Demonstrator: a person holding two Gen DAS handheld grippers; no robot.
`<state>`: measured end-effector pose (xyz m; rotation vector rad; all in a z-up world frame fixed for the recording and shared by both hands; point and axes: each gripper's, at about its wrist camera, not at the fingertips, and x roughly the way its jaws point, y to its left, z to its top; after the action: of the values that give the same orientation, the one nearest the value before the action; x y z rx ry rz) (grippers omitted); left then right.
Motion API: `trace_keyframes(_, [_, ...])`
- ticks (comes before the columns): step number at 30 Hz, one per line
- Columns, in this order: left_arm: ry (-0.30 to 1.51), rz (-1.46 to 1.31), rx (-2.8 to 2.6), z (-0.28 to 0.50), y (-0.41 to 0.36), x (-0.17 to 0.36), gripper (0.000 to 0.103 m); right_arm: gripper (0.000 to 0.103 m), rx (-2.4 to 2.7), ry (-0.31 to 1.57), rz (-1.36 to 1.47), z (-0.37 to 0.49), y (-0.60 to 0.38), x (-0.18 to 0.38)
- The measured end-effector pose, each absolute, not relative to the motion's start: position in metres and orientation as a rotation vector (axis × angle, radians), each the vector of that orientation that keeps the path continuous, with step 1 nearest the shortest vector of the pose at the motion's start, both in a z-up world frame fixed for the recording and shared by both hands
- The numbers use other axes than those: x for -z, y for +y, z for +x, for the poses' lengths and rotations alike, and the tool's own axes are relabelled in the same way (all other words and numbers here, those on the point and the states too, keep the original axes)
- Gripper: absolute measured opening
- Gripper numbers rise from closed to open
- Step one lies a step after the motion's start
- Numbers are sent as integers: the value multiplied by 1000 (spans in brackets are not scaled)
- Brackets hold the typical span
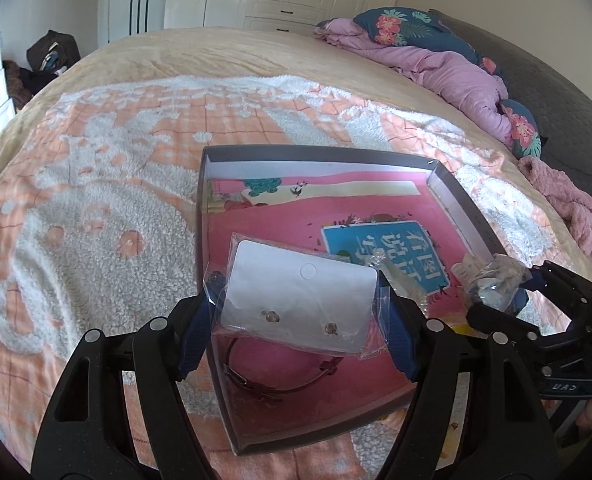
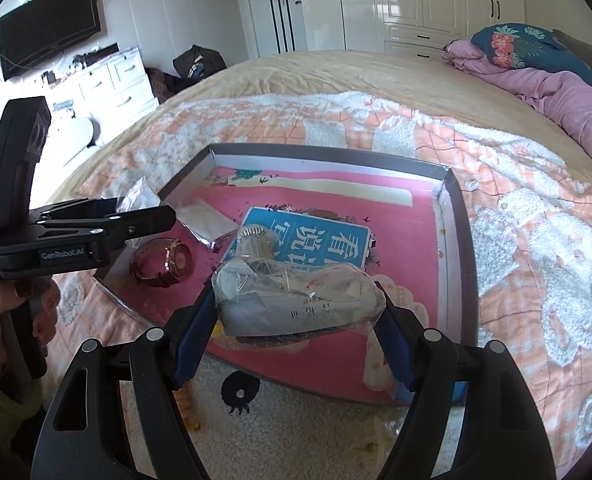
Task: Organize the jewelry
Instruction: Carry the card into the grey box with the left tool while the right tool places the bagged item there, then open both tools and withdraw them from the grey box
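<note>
Landmark: a shallow dark-rimmed box (image 1: 319,152) lying open on the orange-and-white fleece blanket (image 1: 96,208), its floor lined with a pink printed sheet (image 1: 280,224) bearing a blue label (image 1: 383,248)

Left gripper (image 1: 297,308): hovering over the near-left part of the box, its blue pads (image 1: 200,320) pressing on either side of a clear sleeve; jaws standing at a middling width, set by the packet between them

Earring card (image 1: 299,296): a white card in a clear plastic sleeve, being held flat between the left pads above the box floor; two small earrings (image 1: 270,316) showing near its lower edge

Right gripper (image 2: 296,300): hanging over the near side of the box, its pads closing on the two ends of a bag; jaws likewise held partly apart by their load

Jewelry bag (image 2: 296,296): a crumpled clear plastic bag with paper and small pieces inside, being carried above the blue label; contents too blurred to name

Watch (image 2: 164,260): a round-faced watch with a reddish-brown strap, lying inside the box at its near-left corner, beneath the left gripper

Loose clear packet (image 2: 208,220): lying in the box just beyond the watch

Hand (image 2: 20,300): gripping the left gripper's handle, outside the box on its left

Purple quilt (image 1: 435,64): heaped well beyond the box's far-right corner
</note>
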<state>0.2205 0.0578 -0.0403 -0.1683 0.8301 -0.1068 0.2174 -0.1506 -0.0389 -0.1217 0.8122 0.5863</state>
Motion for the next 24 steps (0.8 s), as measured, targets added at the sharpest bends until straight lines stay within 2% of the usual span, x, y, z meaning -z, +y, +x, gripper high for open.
trace_keyframes(14, [851,-180,108,224,60,45,65,74,-594,874,-95,221,-143,55])
trace_keyframes(18, [855,-178,111,224,59,47,65,81,-597,878,-79,219,-144,55])
trace_keyframes(24, [860,-171,115,224,58,48,65,86,-596,860,-59,216,-148,50])
